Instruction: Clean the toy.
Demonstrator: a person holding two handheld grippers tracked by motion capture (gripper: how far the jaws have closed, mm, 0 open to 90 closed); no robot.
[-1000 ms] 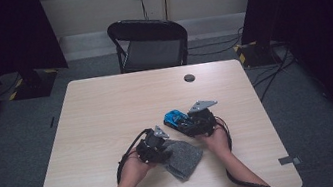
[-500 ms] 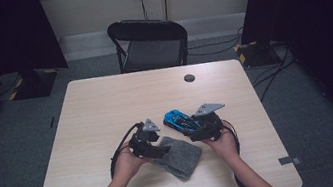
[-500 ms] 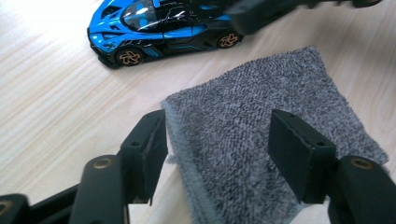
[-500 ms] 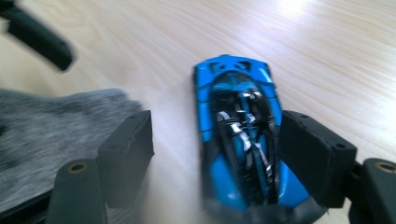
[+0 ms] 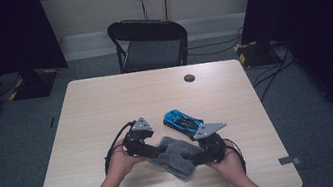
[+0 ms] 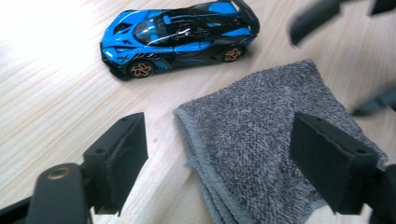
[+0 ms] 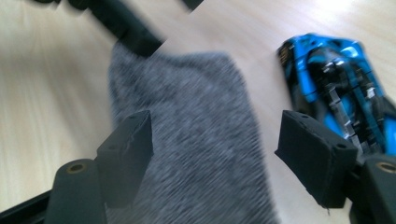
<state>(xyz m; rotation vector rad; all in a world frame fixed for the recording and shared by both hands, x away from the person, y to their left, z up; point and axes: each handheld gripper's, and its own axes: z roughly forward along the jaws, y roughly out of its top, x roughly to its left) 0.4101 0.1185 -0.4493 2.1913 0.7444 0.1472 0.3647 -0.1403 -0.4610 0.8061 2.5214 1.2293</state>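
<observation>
A folded grey cloth (image 5: 177,155) lies flat on the wooden table (image 5: 106,108), near the front edge. Just beyond it stands a blue toy car (image 5: 182,121). My left gripper (image 5: 159,150) reaches in from the cloth's left; its jaws have just been opening and now stand wide. In the left gripper view the cloth (image 6: 261,121) lies between them untouched, with the car (image 6: 177,32) farther off. My right gripper (image 5: 191,161) comes in from the cloth's right, also open. In the right gripper view it (image 7: 219,135) hangs over the cloth (image 7: 196,116), the car (image 7: 336,79) by its right jaw.
A small dark round disc (image 5: 189,77) lies near the table's far edge. A black folding chair (image 5: 149,43) stands behind the table. Both grippers' cables trail back along the forearms to the front edge.
The left gripper's jaws have opened off the cloth and it has drawn back a little to the left. The right gripper has moved from beside the car toward the front, to the cloth's right end.
</observation>
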